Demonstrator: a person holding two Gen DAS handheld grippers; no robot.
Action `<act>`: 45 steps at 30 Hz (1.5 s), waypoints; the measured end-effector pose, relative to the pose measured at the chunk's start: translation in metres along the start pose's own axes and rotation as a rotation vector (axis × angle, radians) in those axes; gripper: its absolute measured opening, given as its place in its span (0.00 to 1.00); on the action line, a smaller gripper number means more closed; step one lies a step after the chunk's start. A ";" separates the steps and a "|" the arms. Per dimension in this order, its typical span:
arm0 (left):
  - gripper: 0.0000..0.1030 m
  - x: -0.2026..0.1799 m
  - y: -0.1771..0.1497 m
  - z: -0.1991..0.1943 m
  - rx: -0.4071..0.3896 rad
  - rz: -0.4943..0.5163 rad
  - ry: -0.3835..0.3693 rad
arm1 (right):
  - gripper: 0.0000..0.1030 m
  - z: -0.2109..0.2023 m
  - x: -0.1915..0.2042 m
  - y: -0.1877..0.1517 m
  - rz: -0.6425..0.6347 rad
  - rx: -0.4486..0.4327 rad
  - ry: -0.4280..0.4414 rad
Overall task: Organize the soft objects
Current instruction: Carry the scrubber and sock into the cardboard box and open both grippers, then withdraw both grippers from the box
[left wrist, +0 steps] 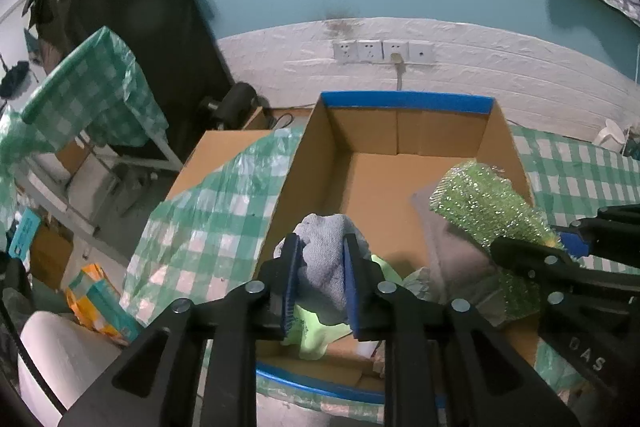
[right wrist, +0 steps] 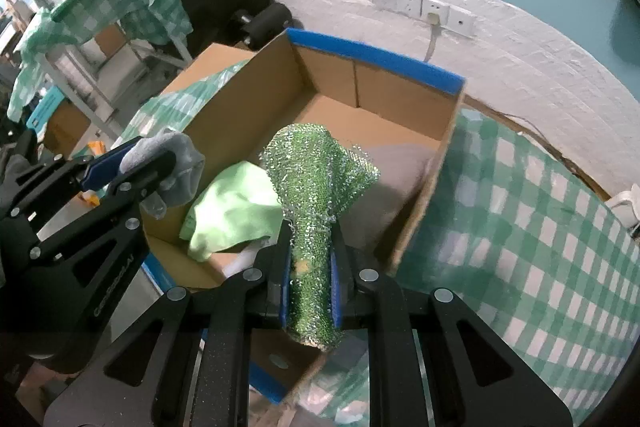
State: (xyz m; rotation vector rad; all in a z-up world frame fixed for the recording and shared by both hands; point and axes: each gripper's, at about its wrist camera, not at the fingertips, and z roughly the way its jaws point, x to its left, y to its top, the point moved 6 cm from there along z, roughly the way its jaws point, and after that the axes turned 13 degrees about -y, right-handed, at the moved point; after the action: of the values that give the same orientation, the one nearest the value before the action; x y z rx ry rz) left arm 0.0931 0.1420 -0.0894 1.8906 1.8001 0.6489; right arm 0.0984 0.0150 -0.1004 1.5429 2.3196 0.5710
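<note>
Soft grey sock [left wrist: 326, 259] sits pinched between the left gripper [left wrist: 320, 247] fingers, over the near end of the cardboard box [left wrist: 404, 131]. At 3 o'clock, the right gripper [right wrist: 310, 239] fingers clench a glittery green mesh scrubber [right wrist: 316, 179]. Below lie a lime cloth [right wrist: 236, 207] and grey cloth [right wrist: 400, 167]. Checked covering [right wrist: 520, 227] drapes the desk.

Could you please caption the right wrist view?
Right gripper clamps a sparkly green scrubber over the cardboard box.
</note>
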 end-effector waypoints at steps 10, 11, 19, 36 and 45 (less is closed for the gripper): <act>0.69 0.013 -0.001 0.001 -0.007 -0.024 0.053 | 0.57 0.005 0.002 0.006 0.007 -0.034 -0.030; 0.72 0.014 -0.001 0.000 -0.005 -0.030 0.049 | 0.58 0.004 0.000 0.006 0.015 -0.038 -0.035; 0.77 0.025 -0.002 -0.009 -0.011 -0.089 0.040 | 0.61 -0.014 -0.021 0.005 0.047 -0.077 -0.081; 0.91 0.007 0.009 -0.060 -0.102 -0.089 0.035 | 0.65 -0.081 -0.046 0.000 0.115 -0.178 -0.151; 0.91 -0.022 0.010 -0.075 -0.125 -0.048 -0.012 | 0.66 -0.102 -0.066 -0.013 0.166 -0.193 -0.189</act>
State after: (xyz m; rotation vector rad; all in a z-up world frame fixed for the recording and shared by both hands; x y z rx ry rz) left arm 0.0543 0.1200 -0.0250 1.7611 1.7496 0.7139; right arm 0.0668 -0.0665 -0.0157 1.6300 1.9508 0.6382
